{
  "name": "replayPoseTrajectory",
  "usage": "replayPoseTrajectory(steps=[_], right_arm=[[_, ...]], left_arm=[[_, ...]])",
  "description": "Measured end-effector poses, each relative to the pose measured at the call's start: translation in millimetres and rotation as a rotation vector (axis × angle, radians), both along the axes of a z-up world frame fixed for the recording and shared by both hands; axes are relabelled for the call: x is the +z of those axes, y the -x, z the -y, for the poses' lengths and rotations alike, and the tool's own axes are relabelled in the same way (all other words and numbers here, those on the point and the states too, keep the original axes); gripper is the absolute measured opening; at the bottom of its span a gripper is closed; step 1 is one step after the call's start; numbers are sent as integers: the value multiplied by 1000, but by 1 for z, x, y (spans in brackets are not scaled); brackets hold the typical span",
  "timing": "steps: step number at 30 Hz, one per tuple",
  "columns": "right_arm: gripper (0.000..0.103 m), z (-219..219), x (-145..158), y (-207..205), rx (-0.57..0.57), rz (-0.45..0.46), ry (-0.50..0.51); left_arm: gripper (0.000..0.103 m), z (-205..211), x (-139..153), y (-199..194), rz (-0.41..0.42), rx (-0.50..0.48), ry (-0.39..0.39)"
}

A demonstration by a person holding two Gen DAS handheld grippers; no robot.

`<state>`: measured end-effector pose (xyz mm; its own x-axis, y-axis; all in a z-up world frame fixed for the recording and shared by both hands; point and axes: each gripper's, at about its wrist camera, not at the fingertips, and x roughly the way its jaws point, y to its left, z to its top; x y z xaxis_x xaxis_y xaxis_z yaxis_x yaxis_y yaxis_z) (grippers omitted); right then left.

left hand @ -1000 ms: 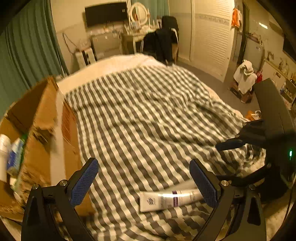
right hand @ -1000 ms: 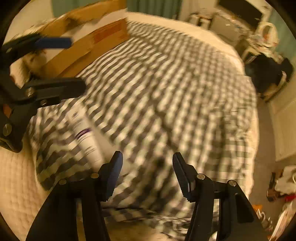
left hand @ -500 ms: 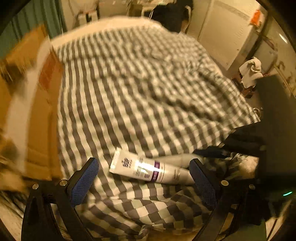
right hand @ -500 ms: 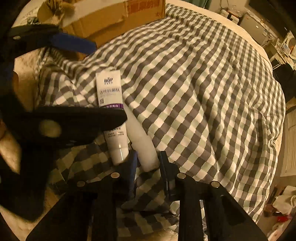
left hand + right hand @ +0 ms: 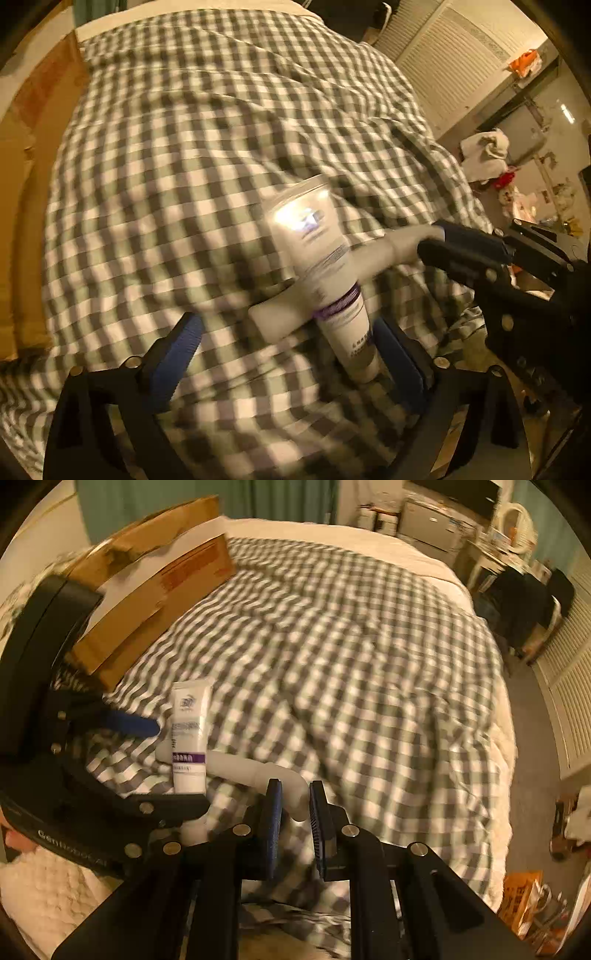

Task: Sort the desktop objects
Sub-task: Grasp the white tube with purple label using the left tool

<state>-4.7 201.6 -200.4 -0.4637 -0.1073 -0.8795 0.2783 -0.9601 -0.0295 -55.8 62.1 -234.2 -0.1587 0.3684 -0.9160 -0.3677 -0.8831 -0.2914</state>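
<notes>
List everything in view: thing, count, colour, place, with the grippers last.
printed tube: one, white with a purple band, lying on the blanket across the plain tube.
plain tube: one, white, under the printed tube, one end between the right gripper's pads.
blanket: one, grey and white check, spread over the bed.
cardboard box: one, brown, at the blanket's far left edge.
left gripper: one, black with blue pads, jaws wide around the printed tube and closing.
right gripper: one, black with blue pads, closing on the plain tube's end.
</notes>
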Motion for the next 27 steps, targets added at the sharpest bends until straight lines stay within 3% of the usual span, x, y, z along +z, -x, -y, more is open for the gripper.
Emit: replayPoseTrajectory(steps=[4, 8, 9, 10, 11, 13, 14, 19, 27], right_arm=[[14, -14, 5, 11, -118, -70, -66], [14, -33, 19, 9, -197, -121, -44], [14, -33, 22, 9, -204, -134, -44], [14, -33, 25, 8, -209, -152, -43], [14, -32, 30, 8, -217, -173, -38], [14, -31, 37, 9, -234, -210, -36], [14, -32, 42, 8, -242, -235, -35], [14, -36, 59, 6, -295, -333, -36], [14, -30, 85, -3, -342, -455, -53]], left_arm=[[93, -17, -1, 8, 1, -33, -11], [93, -39, 0, 10, -21, -102, 7], [89, -43, 0, 9, -30, -113, 9], [75, -45, -1, 7, -38, -128, 15], [68, -50, -2, 5, -49, -145, 30], [36, -55, -1, 1, -61, -180, 10], [29, -56, 0, 1, -57, -193, -11], [24, -51, 9, 2, -82, -172, -51], [22, -46, 59, -7, -302, -154, -76]])
